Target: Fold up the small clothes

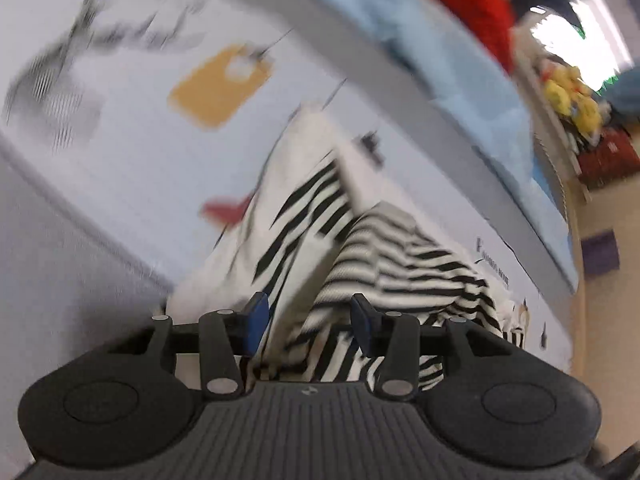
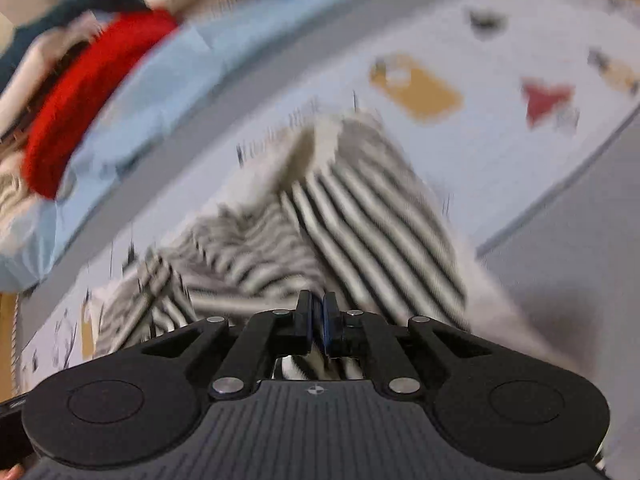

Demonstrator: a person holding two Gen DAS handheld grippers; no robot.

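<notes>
Motion blur smears the mat's prints [image 1: 56, 76] and the striped garment [image 2: 372, 216].

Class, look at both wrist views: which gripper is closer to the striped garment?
Right. The right gripper is pinched shut on the striped garment. The left gripper is open, its fingers either side of a fold, not clamping it.

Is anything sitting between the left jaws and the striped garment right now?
Nothing visible does. The left gripper has its jaws spread with the striped garment already bunched up between and just ahead of them. The right gripper is closed on the same cloth, on the printed mat.
</notes>
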